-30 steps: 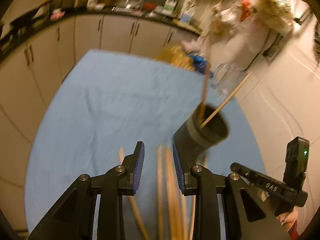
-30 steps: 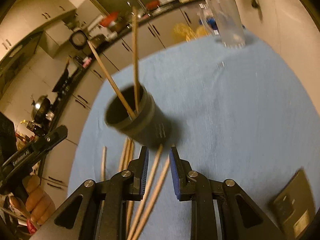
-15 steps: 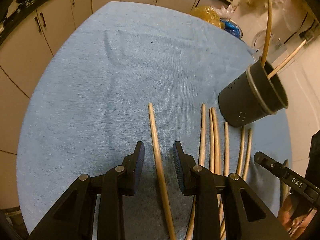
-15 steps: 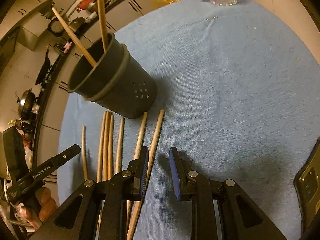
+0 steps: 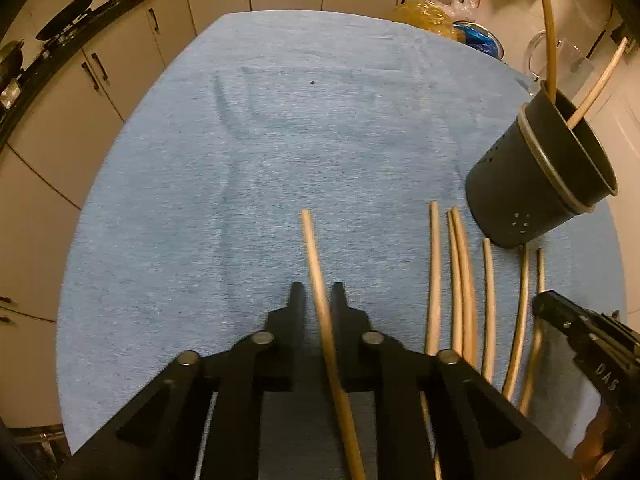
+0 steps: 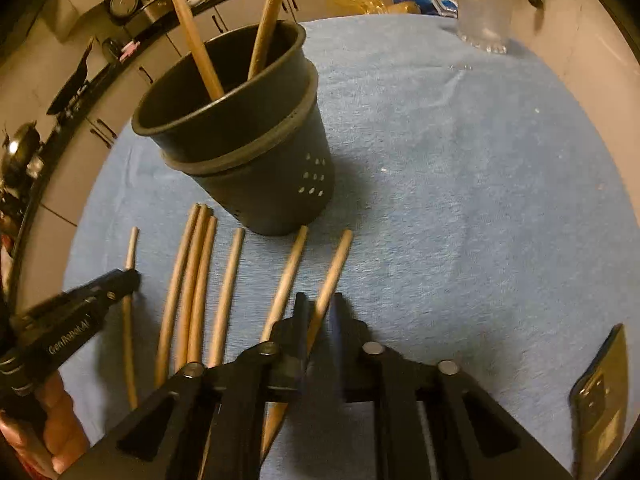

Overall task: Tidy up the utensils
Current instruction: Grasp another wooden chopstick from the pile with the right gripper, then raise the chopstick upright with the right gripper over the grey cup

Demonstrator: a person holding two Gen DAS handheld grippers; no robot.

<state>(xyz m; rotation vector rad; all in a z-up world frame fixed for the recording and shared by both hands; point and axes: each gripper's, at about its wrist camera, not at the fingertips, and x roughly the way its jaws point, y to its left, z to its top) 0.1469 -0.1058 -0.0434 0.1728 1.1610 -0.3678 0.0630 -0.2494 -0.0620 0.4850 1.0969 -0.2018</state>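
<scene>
A dark holder cup (image 5: 536, 184) (image 6: 256, 152) stands on the blue cloth with two wooden chopsticks (image 6: 196, 44) in it. Several loose chopsticks (image 5: 460, 280) (image 6: 192, 280) lie in a row in front of it. My left gripper (image 5: 319, 300) is low on the cloth with its jaws narrowed around the leftmost chopstick (image 5: 316, 276). My right gripper (image 6: 320, 308) is low with its jaws narrowed around the rightmost chopstick (image 6: 332, 272). Each gripper shows in the other's view, the right one (image 5: 580, 340) and the left one (image 6: 80, 312).
A blue cloth (image 5: 280, 140) covers the round table. A clear glass pitcher (image 6: 484, 4) stands at the far edge, with a yellow bag (image 5: 424, 16) beside it. A dark phone (image 6: 600, 400) lies at the right. Kitchen cabinets (image 5: 100, 80) stand beyond the table.
Both grippers have dropped to the cloth. The left jaws have closed in around the leftmost chopstick and the right jaws around the rightmost one.
</scene>
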